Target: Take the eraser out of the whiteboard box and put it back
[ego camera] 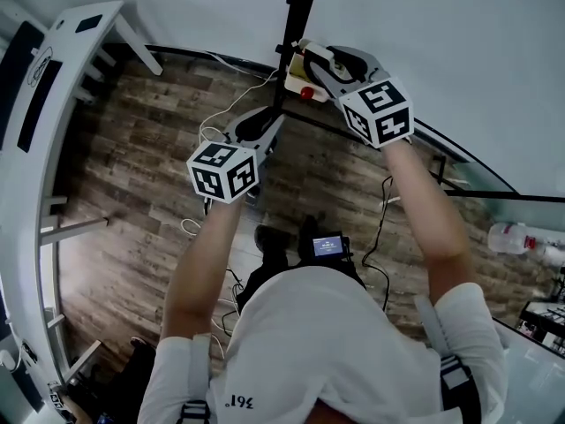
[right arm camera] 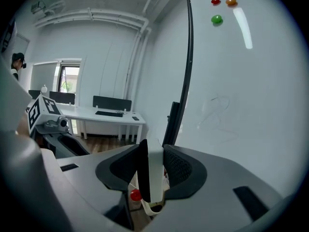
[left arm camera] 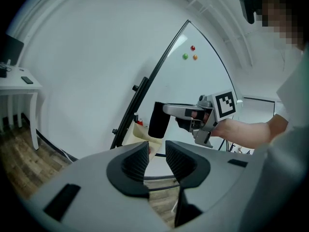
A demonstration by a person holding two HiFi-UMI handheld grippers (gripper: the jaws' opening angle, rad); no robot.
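My right gripper (ego camera: 316,64) is shut on the eraser (ego camera: 309,51), a white block with a black felt face, upright between the pads (right arm camera: 179,169). The eraser (right arm camera: 154,163) hangs just above the cream whiteboard box (right arm camera: 153,209), which has a red round thing (right arm camera: 135,195) in it. The box (ego camera: 303,85) hangs at the foot of the whiteboard (right arm camera: 241,81). My left gripper (ego camera: 270,131) is open and empty, lower and to the left of the box. In the left gripper view its jaws (left arm camera: 157,157) stand apart, with the eraser (left arm camera: 158,120) and box (left arm camera: 137,135) beyond them.
Three coloured magnets (right arm camera: 217,19) stick high on the whiteboard. A black stand pole (ego camera: 295,16) rises beside the box. Cables (ego camera: 221,113) lie on the wooden floor. A white desk (ego camera: 53,78) is at the left, and a bottle (ego camera: 512,237) at the right.
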